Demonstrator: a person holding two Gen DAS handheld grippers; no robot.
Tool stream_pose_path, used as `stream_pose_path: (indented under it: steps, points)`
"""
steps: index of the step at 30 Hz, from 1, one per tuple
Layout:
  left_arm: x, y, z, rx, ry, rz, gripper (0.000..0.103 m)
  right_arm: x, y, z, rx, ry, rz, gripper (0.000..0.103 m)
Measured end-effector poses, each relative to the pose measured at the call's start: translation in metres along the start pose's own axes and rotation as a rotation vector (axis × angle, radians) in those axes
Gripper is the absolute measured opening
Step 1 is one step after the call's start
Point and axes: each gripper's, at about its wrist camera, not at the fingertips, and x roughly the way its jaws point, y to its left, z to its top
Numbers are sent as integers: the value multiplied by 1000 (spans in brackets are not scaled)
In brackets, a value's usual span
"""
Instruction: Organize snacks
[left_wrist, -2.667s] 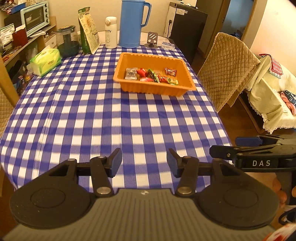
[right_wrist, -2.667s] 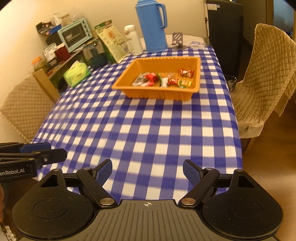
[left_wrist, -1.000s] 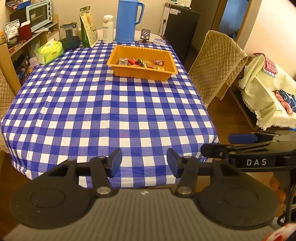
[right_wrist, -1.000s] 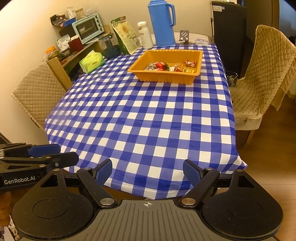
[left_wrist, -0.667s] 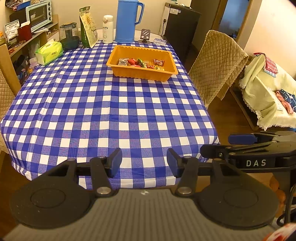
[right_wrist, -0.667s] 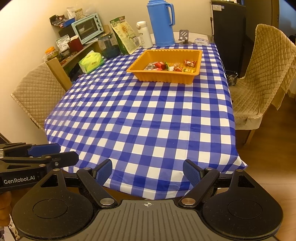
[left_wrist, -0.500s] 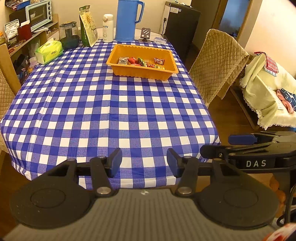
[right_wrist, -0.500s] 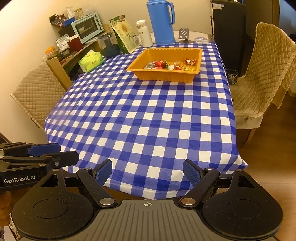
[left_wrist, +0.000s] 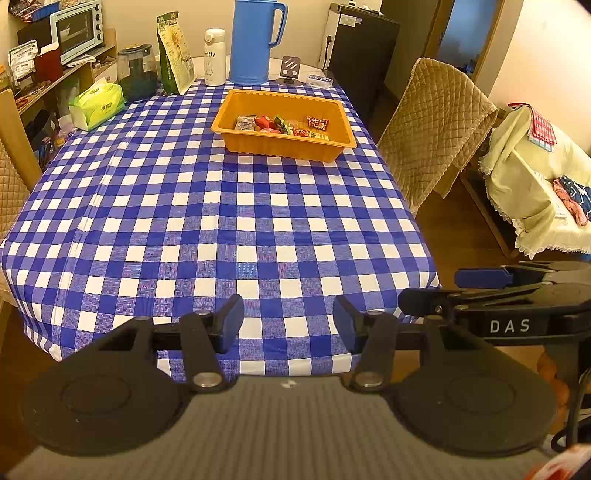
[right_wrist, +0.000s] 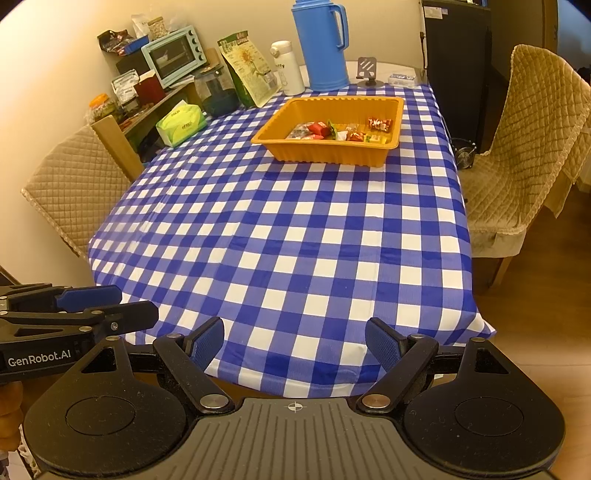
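Both tongs stand parted and empty, left gripper (left_wrist: 288, 319) narrower than right gripper (right_wrist: 294, 345), off the table's near edge. Wrapped snacks (left_wrist: 282, 123) lie in the orange tray (left_wrist: 236, 131) far across: judged light, crinkly, slippery; pinch mid-wrapper.

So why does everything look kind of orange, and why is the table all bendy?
Left wrist view: warm indoor light tints the walls and checked tablecloth yellowish; the fisheye lens bows the table's edges. Right wrist view: same warm cast, dark rounded corners from the lens, and the near cloth edge curves. Both views are sharp; the snacks in the orange tray are small but clear.
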Motion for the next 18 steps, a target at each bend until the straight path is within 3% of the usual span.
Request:
stream_pose_path:
  steps: [18]
  points:
    - [1, 0, 0, 2, -1, -1, 51, 1, 1, 1, -1, -1, 0, 83]
